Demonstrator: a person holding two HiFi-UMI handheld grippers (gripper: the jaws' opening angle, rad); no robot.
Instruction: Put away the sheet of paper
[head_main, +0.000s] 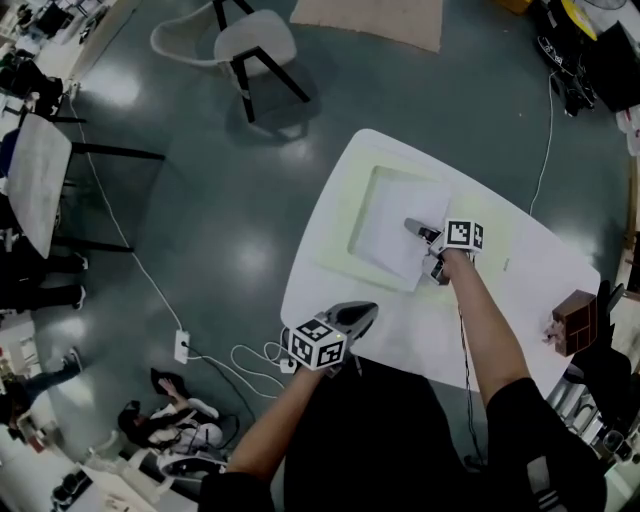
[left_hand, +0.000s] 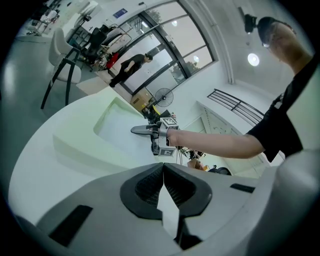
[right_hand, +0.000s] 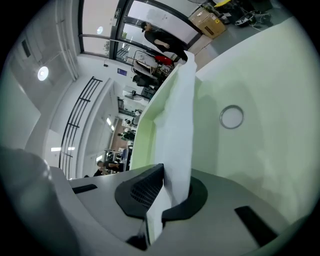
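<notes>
A white sheet of paper (head_main: 398, 228) lies partly over the shallow pale-green tray (head_main: 345, 215) on the white table (head_main: 320, 295). My right gripper (head_main: 414, 228) is shut on the sheet's near right edge. In the right gripper view the paper (right_hand: 177, 115) stands up between the jaws of my right gripper (right_hand: 166, 179), bending toward the tray wall (right_hand: 250, 65). My left gripper (head_main: 370, 311) hovers at the table's front left edge, apart from the paper. Its jaws (left_hand: 163, 167) meet at the tips with nothing held. The left gripper view looks across the tray (left_hand: 75, 147) at the right gripper (left_hand: 139, 130).
A brown wooden box (head_main: 575, 320) stands at the table's right edge. A small round disc (right_hand: 231, 117) sits in the surface to the right of the paper. On the floor are a white chair (head_main: 250, 45), a cable with a power strip (head_main: 182, 347), and another table (head_main: 35, 180) at the left.
</notes>
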